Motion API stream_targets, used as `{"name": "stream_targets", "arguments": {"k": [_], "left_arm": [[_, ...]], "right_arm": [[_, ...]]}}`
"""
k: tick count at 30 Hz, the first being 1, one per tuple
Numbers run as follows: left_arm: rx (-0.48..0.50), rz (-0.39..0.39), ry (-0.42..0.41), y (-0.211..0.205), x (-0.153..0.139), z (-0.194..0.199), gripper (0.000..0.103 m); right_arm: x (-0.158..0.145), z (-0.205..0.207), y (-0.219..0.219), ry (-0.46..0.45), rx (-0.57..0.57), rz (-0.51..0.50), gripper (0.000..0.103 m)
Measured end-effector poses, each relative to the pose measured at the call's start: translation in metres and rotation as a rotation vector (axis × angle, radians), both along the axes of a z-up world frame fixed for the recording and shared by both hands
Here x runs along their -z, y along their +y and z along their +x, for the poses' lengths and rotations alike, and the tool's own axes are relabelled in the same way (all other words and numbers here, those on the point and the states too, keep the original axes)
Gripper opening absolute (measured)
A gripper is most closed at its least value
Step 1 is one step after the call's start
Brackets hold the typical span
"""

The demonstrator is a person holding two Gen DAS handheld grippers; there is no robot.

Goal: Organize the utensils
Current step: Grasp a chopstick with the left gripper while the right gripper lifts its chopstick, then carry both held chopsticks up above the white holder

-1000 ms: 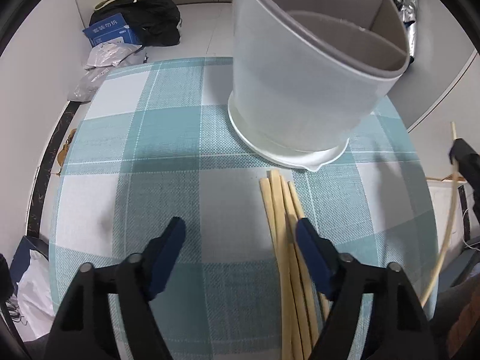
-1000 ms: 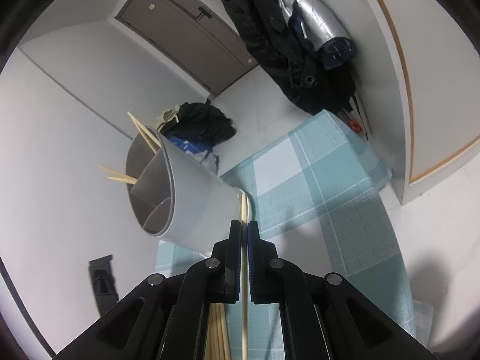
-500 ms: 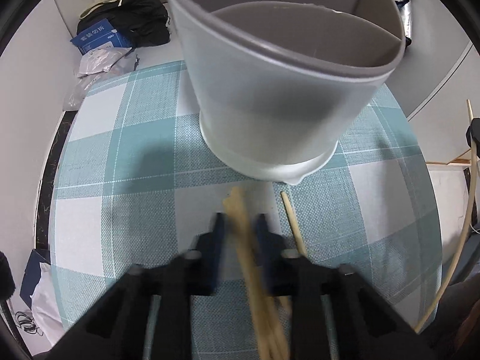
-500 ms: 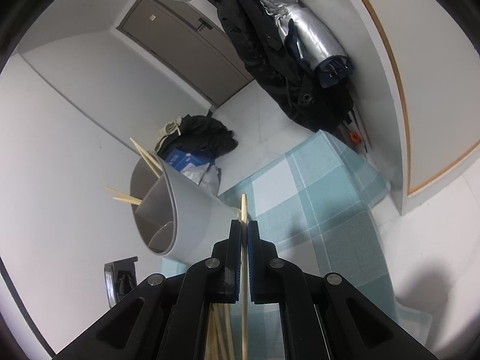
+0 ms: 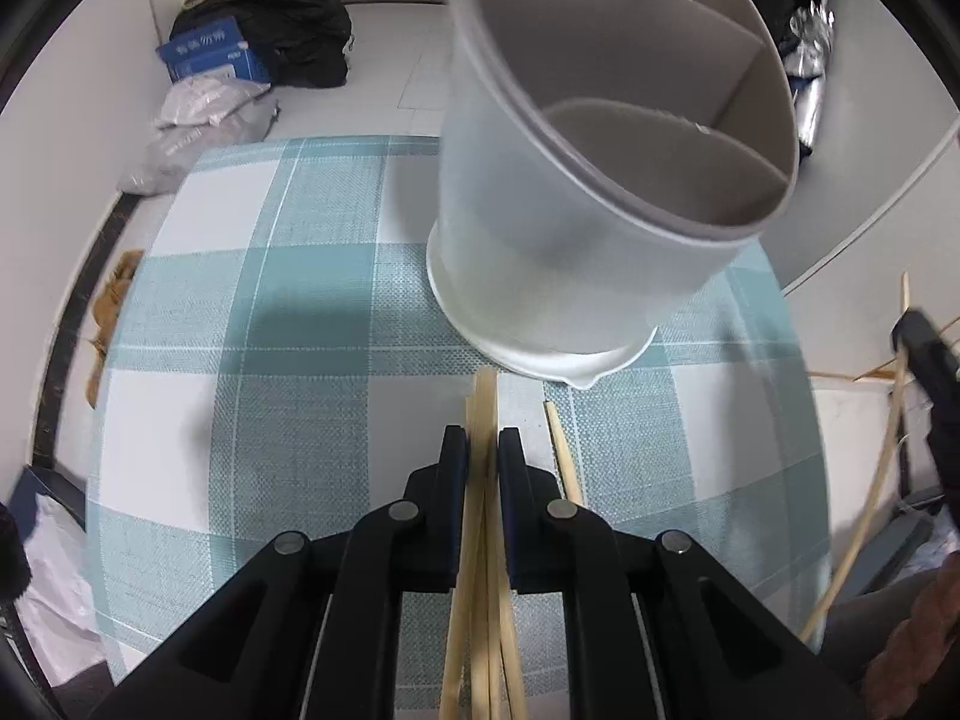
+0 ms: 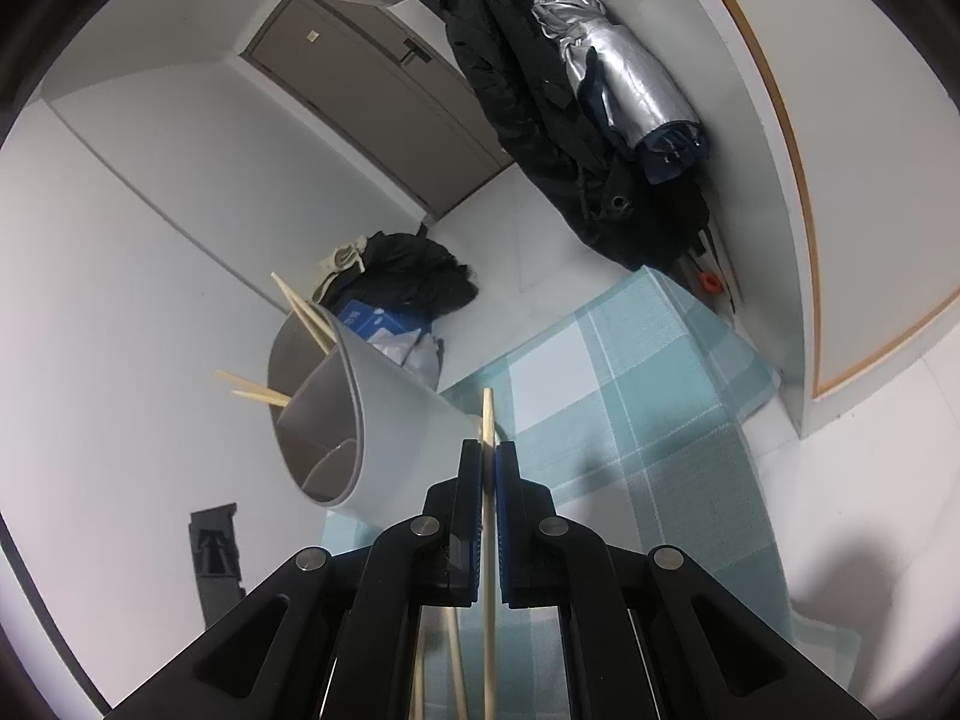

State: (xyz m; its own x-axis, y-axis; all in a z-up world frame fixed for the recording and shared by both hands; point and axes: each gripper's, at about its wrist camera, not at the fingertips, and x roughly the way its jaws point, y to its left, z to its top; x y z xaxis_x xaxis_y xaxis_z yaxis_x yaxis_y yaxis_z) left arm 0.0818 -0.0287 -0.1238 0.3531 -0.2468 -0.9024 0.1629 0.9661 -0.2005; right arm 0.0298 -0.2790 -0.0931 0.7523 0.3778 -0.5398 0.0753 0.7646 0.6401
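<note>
A grey divided utensil holder (image 5: 600, 228) stands on the teal checked tablecloth (image 5: 252, 312); chopsticks stick out of its far compartment (image 6: 300, 312). My left gripper (image 5: 482, 444) is shut on a bundle of wooden chopsticks (image 5: 483, 408) just in front of the holder's base. One loose chopstick (image 5: 561, 450) lies on the cloth to the right of it. My right gripper (image 6: 489, 456) is shut on a single chopstick (image 6: 488, 414), held in the air to the right of the holder; it also shows at the right edge of the left wrist view (image 5: 924, 354).
On the floor behind the table lie a blue box (image 5: 210, 51), black clothing (image 5: 294, 18) and plastic bags (image 5: 198, 114). Dark coats and a silver umbrella (image 6: 624, 78) hang on the wall. A door (image 6: 372, 78) is at the back.
My left gripper has gone from open over the chopsticks on the cloth to shut on a bundle of them. My right gripper has risen slightly with its chopstick.
</note>
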Motion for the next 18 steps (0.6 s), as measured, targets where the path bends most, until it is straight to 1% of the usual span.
{"name": "stream_targets", "arguments": {"k": [2, 5, 6, 7, 9, 11, 16, 17, 18], "left_arm": [[-0.014, -0.039, 0.010, 0.006, 0.000, 0.004, 0.006], [-0.031, -0.055, 0.018, 0.011, 0.002, 0.009, 0.006], [-0.030, -0.079, 0.027, 0.014, 0.003, 0.011, 0.006], [-0.029, -0.119, 0.049, 0.016, 0.005, 0.014, 0.006], [-0.034, -0.171, 0.094, 0.021, 0.011, 0.020, 0.006], [-0.046, -0.161, 0.079, 0.024, 0.011, 0.021, 0.006], [-0.040, -0.071, 0.069, 0.021, 0.013, 0.018, 0.007], [-0.026, -0.065, 0.078, 0.019, 0.014, 0.015, 0.009], [-0.019, -0.060, 0.089, 0.019, 0.016, 0.014, 0.014]], "right_arm": [[0.000, -0.001, 0.001, -0.002, -0.003, -0.006, 0.003], [-0.001, -0.003, 0.003, -0.008, -0.004, -0.014, 0.003], [-0.002, -0.004, 0.004, -0.009, -0.004, -0.016, 0.003], [-0.002, -0.004, 0.004, -0.009, -0.006, -0.017, 0.003], [-0.001, -0.004, 0.006, -0.010, -0.006, -0.022, 0.003], [-0.001, -0.004, 0.007, -0.009, -0.009, -0.028, 0.003], [0.000, -0.004, 0.011, -0.005, -0.017, -0.038, 0.003], [0.001, -0.003, 0.013, -0.004, -0.021, -0.039, 0.003], [0.001, -0.003, 0.014, -0.004, -0.024, -0.042, 0.003]]}}
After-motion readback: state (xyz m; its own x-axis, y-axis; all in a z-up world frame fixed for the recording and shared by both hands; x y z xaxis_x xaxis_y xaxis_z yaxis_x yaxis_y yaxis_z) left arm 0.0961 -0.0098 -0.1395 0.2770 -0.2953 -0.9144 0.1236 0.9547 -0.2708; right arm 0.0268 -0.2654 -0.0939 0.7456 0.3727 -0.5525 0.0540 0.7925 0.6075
